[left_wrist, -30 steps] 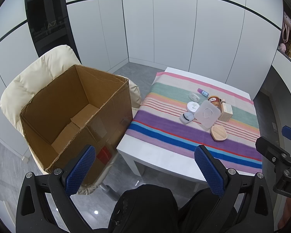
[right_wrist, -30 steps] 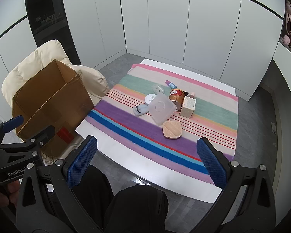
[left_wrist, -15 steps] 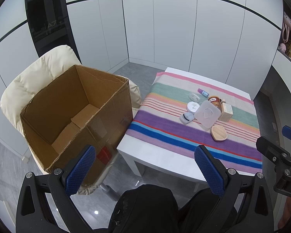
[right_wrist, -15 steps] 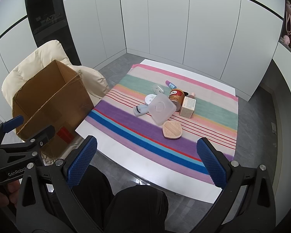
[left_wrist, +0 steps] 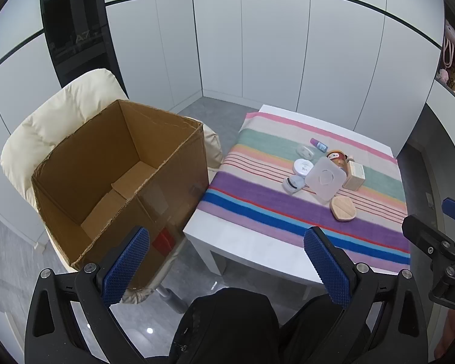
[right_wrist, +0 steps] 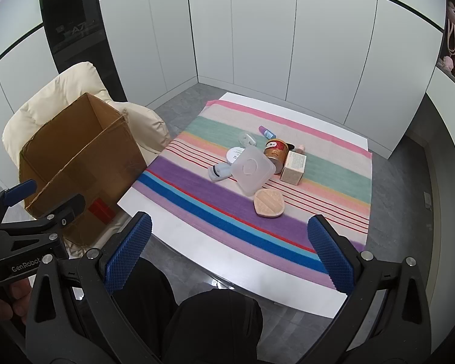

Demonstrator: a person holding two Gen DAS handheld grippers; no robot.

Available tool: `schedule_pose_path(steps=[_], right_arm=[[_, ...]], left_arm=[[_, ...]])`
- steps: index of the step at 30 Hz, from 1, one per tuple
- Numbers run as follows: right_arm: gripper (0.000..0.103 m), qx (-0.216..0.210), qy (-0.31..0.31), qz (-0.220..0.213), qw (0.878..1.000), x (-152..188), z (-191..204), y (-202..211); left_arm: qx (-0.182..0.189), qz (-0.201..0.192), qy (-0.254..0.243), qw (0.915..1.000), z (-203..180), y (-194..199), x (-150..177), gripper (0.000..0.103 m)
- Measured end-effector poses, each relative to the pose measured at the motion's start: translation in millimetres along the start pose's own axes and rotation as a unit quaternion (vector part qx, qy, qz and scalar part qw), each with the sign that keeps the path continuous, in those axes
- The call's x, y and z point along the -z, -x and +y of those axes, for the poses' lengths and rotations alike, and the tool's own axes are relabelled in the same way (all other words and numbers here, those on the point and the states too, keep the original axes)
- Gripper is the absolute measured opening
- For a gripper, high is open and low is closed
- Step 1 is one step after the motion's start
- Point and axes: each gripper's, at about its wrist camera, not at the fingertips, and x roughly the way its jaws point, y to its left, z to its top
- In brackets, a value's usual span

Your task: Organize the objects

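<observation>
The objects lie in a small group near the middle of the striped cloth (right_wrist: 197, 194) that covers the white worktop (right_wrist: 173, 230). In the centre of the group a square clear plastic container (right_wrist: 251, 170) is tilted, leaning on its neighbours. Behind it stands a round brown tin (right_wrist: 276, 151), and just beside the tin, on the right, a small beige box (right_wrist: 293, 166). A flat peach-coloured pad (right_wrist: 269, 203) lies in front of the container, toward the camera. On the left of the container there are a round white jar (right_wrist: 234, 153) and a small grey and pale blue item (right_wrist: 218, 172) which I cannot identify. A little blue bottle (right_wrist: 267, 133) lies at the far side of the group. A large cardboard box (left_wrist: 121, 182) stands open and empty on a cream padded chair (left_wrist: 60, 115), just beside the left edge of the worktop. The left gripper (left_wrist: 224, 268) and the right gripper (right_wrist: 229, 256) are both wide open, with nothing between their blue pads, and both hover over the person's dark-clothed lap, well apart from the objects.
</observation>
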Motion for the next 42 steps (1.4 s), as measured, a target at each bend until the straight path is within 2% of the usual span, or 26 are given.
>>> schedule_pose_path(steps=[18, 27, 33, 42], right_arm=[[0.103, 0.001, -0.001, 0.000, 1.000, -0.3, -0.1, 0.7], [0.103, 0.006, -0.005, 0.000, 1.000, -0.1, -11.3, 2.4], [0.103, 0.013, -0.016, 0.000, 1.000, 2.3, -22.5, 4.0], [0.103, 0.023, -0.026, -0.001, 0.999, 7.8, -36.0, 9.5]], left_arm=[[0.001, 0.008, 0.006, 1.0000, 0.0, -2.5, 1.0, 0.102], [0.008, 0.006, 0.000, 1.0000, -8.1, -2.2, 0.7, 0.102], [-0.002, 0.006, -0.008, 1.0000, -17.8, -5.4, -0.4, 0.102], [0.030, 0.009, -0.019, 0.9993, -37.6, -8.7, 0.9, 0.102]])
